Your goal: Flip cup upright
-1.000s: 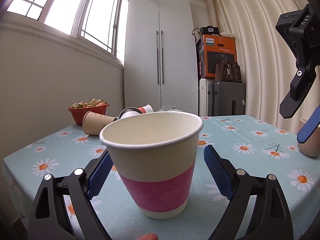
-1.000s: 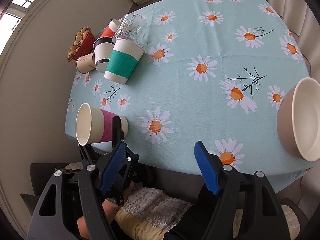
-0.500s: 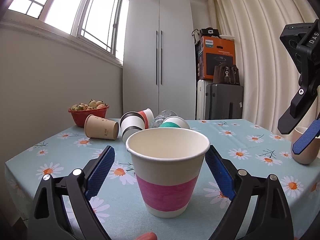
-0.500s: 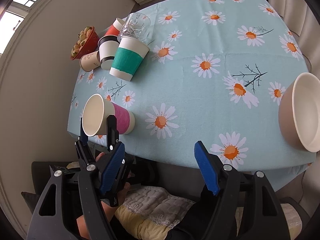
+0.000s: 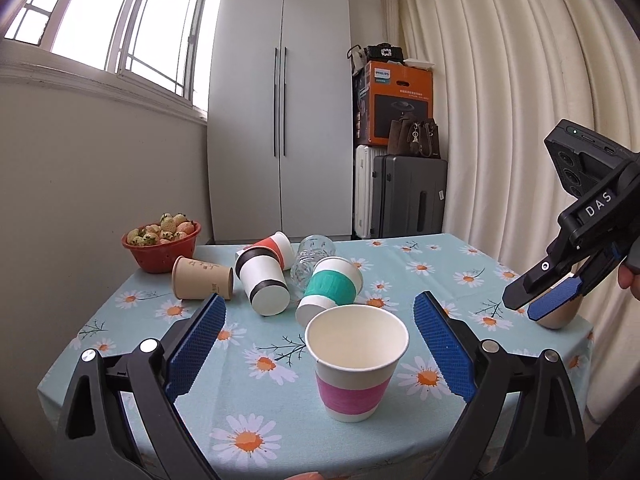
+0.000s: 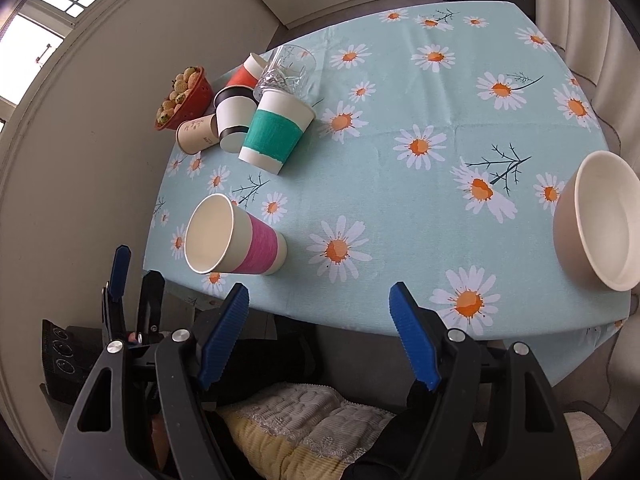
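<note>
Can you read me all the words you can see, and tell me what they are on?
"PHILIPS" on the orange box.
"DAS" on the right gripper, on its black body.
Tan paper cup: dark writing, too small to read.
Suitcase sticker: too small to read.

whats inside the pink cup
Nothing shows inside the pink cup: its plain white inner wall and most of the bottom look empty. The near rim covers a sliver of the floor, so that part cannot be checked.

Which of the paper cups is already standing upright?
Only the pink-banded cup, nearest the open left gripper, stands mouth up. The teal-banded cup, black-banded cup, red cup and brown cup lie on their sides.
</note>
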The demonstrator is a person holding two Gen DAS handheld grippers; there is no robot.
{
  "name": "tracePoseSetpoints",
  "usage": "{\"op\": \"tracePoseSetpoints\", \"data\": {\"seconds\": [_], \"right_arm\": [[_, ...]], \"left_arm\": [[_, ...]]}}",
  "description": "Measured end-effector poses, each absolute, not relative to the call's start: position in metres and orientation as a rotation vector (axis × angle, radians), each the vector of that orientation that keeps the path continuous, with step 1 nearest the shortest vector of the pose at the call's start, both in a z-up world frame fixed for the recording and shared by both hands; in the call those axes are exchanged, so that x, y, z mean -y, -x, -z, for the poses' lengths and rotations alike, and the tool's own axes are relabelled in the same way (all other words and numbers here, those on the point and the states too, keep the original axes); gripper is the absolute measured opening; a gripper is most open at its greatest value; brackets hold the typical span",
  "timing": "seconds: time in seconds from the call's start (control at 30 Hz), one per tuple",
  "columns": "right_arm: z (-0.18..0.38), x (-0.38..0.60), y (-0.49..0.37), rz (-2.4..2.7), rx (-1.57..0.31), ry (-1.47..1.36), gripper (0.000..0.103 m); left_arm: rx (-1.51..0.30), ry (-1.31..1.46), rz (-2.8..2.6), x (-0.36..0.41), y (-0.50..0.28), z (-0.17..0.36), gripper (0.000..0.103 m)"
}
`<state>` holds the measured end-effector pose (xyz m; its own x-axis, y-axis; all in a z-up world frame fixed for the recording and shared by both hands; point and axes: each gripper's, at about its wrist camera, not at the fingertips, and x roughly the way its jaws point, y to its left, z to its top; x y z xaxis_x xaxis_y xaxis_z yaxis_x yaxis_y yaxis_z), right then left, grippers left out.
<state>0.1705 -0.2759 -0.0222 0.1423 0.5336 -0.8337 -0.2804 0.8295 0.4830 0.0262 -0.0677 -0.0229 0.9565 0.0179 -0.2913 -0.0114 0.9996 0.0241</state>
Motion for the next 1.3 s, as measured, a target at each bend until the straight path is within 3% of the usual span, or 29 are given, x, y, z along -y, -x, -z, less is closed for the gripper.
{"op": "tracePoseSetpoints", "data": {"seconds": [0.37,0.83,1.3], "right_arm": [[0.006,0.245,-0.139,-0.633,-1.119,-0.117,0.074],[-0.015,0.243,-0.099,-0.578,-0.761,-0.056,0.075],[0.005,0.239,-0.061,-0.504,-0.649,0.054,0.080]], "left_arm": [[-0.394,-0.032,0.066,0.010,-0.017,-0.017,0.093],[-0.438,-0.002,0.080,-0.016,-0.008,-0.019,0.093],[-0.508,0.020,0.062,-0.015,0.008,-0.011,0.093]]}}
